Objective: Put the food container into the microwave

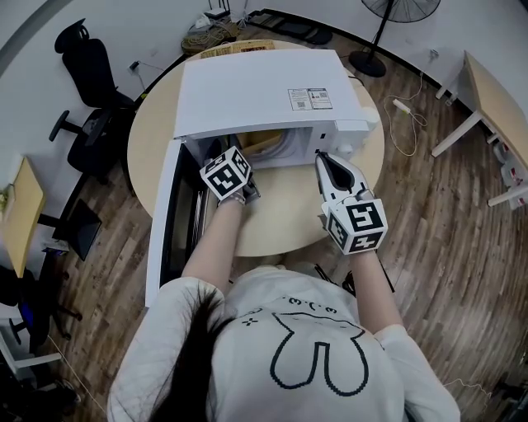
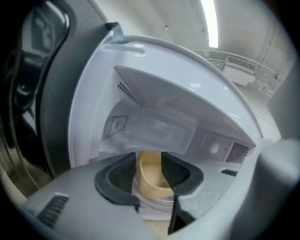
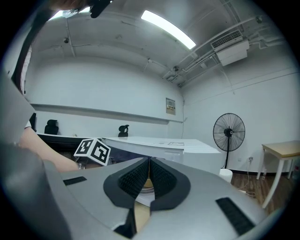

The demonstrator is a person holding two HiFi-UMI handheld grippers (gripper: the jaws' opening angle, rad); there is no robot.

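The white microwave [image 1: 264, 91] stands on a round table with its door [image 1: 167, 216] swung open to the left. In the left gripper view its cavity [image 2: 159, 122] fills the frame. My left gripper [image 2: 150, 169] is at the cavity's mouth [image 1: 242, 155], shut on the rim of the beige food container [image 2: 151, 177], which rests just inside [image 1: 264, 143]. My right gripper [image 1: 323, 161] hovers over the table in front of the control panel. Its jaws [image 3: 149, 177] are shut with the pads touching and nothing between them.
The round wooden table [image 1: 285, 216] carries the microwave. Black office chairs [image 1: 89, 82] stand at the left, a floor fan [image 1: 388, 21] [image 3: 228, 133] at the back right, and a light desk [image 1: 497, 111] at the right. A cardboard box [image 1: 239, 48] lies behind the microwave.
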